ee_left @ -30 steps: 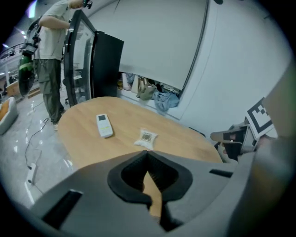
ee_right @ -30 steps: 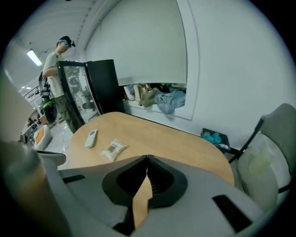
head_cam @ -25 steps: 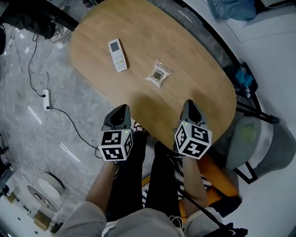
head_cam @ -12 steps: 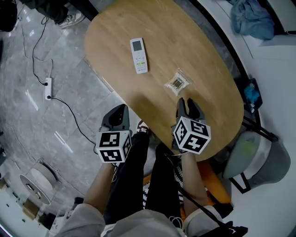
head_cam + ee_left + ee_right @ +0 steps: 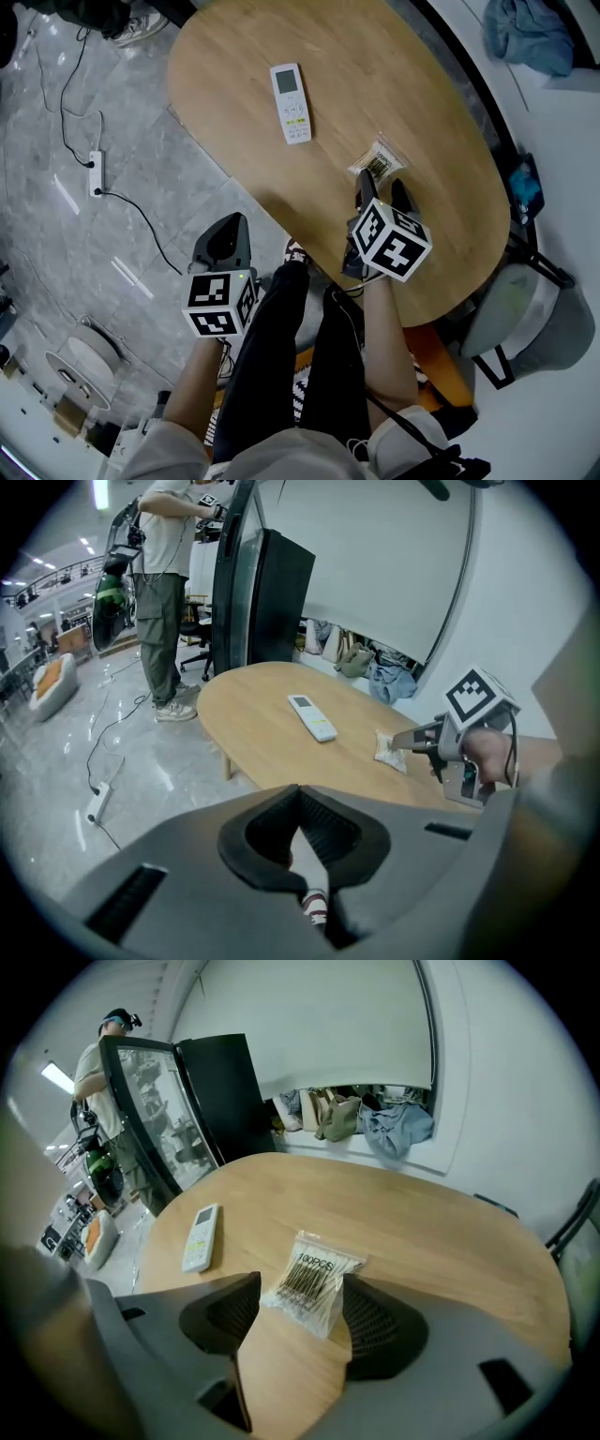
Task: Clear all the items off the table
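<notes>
Clear plastic bag of cotton swabs on wooden worktop, between jaws of right hand-held gripper, just opened; left hand-held gripper closed.

The dark grey right gripper is seen with its jaws spread, having just been opening. Between them is framed the near end of a small clear plastic bag of cotton swabs, laid flat on the oval light wooden table. A white rectangular remote control is set to the bag's left, apart from it.
</notes>
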